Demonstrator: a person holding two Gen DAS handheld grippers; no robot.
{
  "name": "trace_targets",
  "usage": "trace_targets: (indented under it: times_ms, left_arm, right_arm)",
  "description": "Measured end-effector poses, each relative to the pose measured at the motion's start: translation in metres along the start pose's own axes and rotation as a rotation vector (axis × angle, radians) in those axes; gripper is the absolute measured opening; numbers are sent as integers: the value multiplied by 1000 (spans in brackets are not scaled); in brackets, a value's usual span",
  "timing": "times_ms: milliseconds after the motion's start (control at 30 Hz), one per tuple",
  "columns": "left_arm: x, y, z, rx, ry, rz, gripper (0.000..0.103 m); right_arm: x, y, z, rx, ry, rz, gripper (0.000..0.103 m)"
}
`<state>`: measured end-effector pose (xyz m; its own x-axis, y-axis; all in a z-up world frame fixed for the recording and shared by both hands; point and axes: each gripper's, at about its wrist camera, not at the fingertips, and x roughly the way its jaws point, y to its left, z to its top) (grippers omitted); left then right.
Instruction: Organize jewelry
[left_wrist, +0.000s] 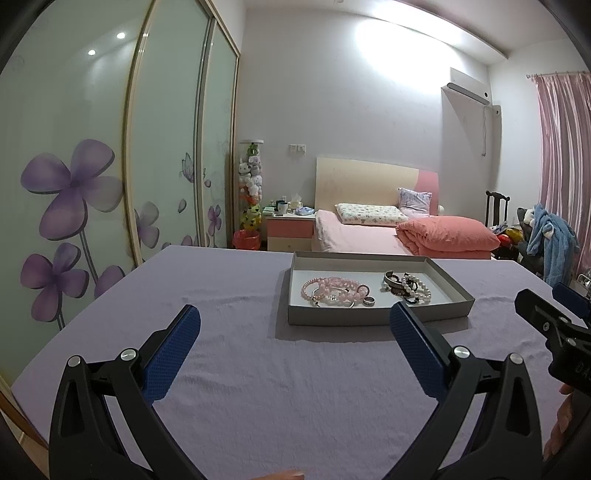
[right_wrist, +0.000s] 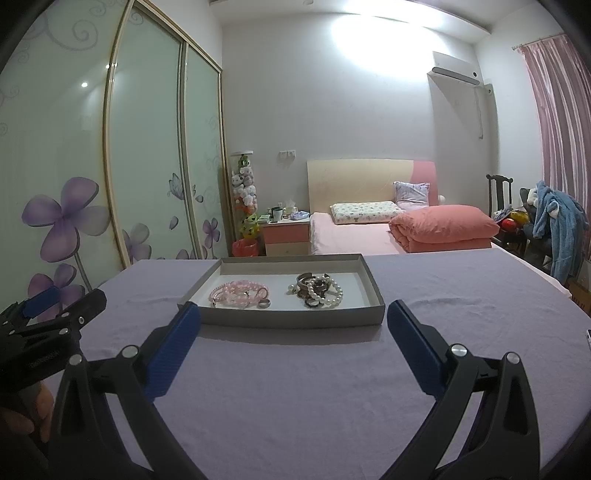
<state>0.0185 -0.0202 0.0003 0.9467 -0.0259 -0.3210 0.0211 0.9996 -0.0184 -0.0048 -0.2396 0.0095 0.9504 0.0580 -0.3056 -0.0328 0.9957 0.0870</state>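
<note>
A shallow grey tray (left_wrist: 376, 317) (right_wrist: 291, 319) sits on the purple-covered table. Inside it on the left lies a heap of pink bead bracelets (left_wrist: 332, 291) (right_wrist: 238, 293) with a dark ring (left_wrist: 368, 301) (right_wrist: 263, 304) beside them. On the right lies a heap of white pearl and dark metal bracelets (left_wrist: 408, 288) (right_wrist: 317, 290). My left gripper (left_wrist: 295, 321) is open and empty, just short of the tray's near wall. My right gripper (right_wrist: 293, 317) is open and empty, also just before the tray. Each gripper shows at the edge of the other's view.
The purple tablecloth (left_wrist: 258, 387) (right_wrist: 295, 387) covers the table around the tray. Behind the table stand a pink bed (left_wrist: 369, 232), a nightstand (left_wrist: 290, 225), a glass wardrobe (left_wrist: 92, 166) on the left, and a chair with blue clothes (right_wrist: 557, 229) on the right.
</note>
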Motion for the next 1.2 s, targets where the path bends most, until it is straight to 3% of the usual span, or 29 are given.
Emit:
trace_targets:
  times_ms: [1200]
  left_arm:
    - [0,1,-2,2,3,4,101]
  right_arm:
    - [4,3,-2,9,19,8,99]
